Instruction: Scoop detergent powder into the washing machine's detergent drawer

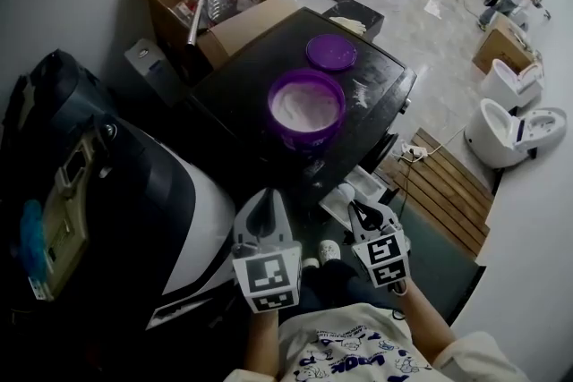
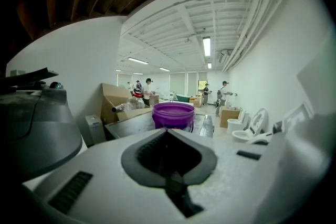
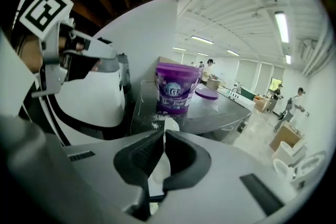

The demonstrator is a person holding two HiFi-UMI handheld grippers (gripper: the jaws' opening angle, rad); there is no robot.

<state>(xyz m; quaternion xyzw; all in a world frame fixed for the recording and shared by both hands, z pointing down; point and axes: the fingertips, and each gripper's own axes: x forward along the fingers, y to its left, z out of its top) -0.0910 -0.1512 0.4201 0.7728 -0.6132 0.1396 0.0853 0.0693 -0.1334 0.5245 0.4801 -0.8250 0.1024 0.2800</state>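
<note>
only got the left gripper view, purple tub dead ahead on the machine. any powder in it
observer: yes, the head view looks down into the purple tub and shows white powder inside.
operator: where's its lid
observer: the purple lid lies flat on the machine top, just beyond the tub.
operator: right gripper got anything
observer: the right gripper is shut on a white scoop, pointing toward the tub.

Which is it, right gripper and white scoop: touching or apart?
Touching. The right gripper view shows the right gripper clamped on the white scoop, whose bowl pokes out past the jaws.
</note>
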